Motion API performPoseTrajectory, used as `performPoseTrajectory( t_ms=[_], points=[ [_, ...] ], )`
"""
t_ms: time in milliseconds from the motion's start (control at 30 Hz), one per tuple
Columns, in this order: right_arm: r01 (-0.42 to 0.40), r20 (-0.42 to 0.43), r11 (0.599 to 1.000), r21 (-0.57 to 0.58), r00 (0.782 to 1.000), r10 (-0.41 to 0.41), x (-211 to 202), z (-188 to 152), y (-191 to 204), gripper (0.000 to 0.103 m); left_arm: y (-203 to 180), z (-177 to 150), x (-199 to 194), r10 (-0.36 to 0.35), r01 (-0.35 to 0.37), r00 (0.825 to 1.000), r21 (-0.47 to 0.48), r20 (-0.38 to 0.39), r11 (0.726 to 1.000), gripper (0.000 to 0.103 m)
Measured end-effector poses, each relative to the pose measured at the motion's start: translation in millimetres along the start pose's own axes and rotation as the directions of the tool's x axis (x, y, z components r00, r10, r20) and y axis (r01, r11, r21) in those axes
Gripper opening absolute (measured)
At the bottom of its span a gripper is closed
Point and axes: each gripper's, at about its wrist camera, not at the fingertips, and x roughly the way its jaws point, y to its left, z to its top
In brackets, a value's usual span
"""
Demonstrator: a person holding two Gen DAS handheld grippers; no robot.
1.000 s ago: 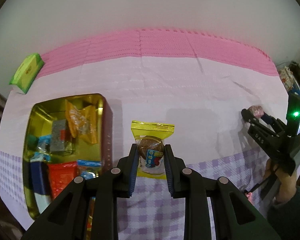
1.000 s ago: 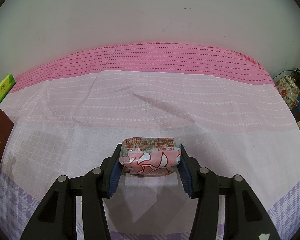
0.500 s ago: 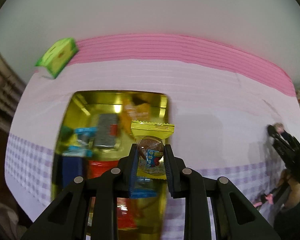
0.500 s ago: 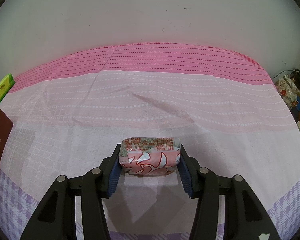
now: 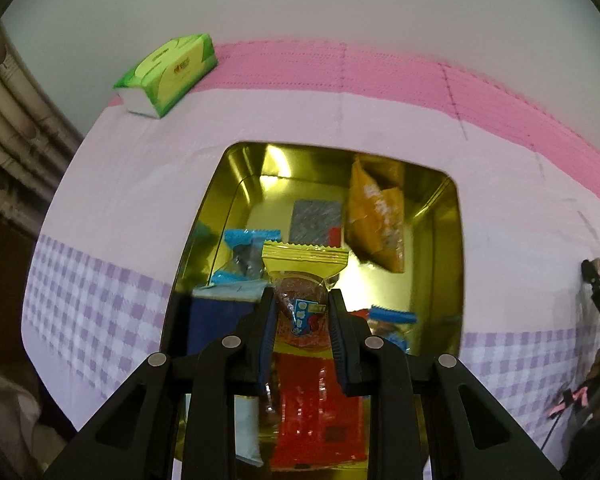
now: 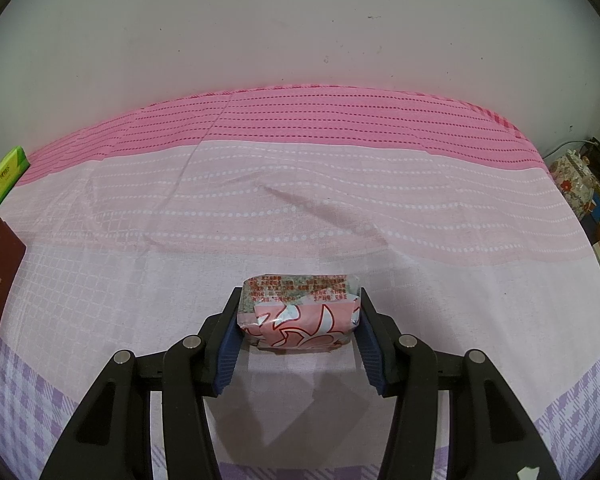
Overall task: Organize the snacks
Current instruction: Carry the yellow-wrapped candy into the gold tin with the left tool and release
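Two grippers, one snack each: left gripper (image 5: 302, 322) pinches a yellow packet (image 5: 303, 280) over one gold tin (image 5: 454, 240) holding several snacks; right gripper (image 6: 298, 330) clamps a pink packet (image 6: 300, 314) on the cloth (image 6: 300, 208). One green tissue pack (image 5: 168, 72) at eleven o'clock.

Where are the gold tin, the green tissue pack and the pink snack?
gold tin (image 5: 446, 216), left wrist view, inner right wall.
green tissue pack (image 5: 168, 72), left wrist view, its top face.
pink snack (image 6: 300, 320), right wrist view, front of wrapper.
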Motion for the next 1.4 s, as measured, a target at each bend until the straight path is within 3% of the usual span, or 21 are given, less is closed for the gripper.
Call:
performPoseTrajectory(
  t_ms=[800,1267,1400],
  points=[
    [0.004,-0.001,1.0,0.001,1.0,-0.004,2,-1,-7,0.053,0,-8,18,0.033,-0.033,0.999,0.036,-0.009,0.999,0.027],
    [0.005,-0.006,1.0,-0.004,1.0,-0.005,4,0,-10,0.058,5,-12,-2,-0.005,0.004,1.0,0.035,0.031,0.999,0.034],
    [0.008,-0.005,1.0,-0.004,1.0,-0.008,4,0,-10,0.058,8,-15,-11,-0.045,0.043,0.997,0.035,0.056,0.998,0.042]
  ],
)
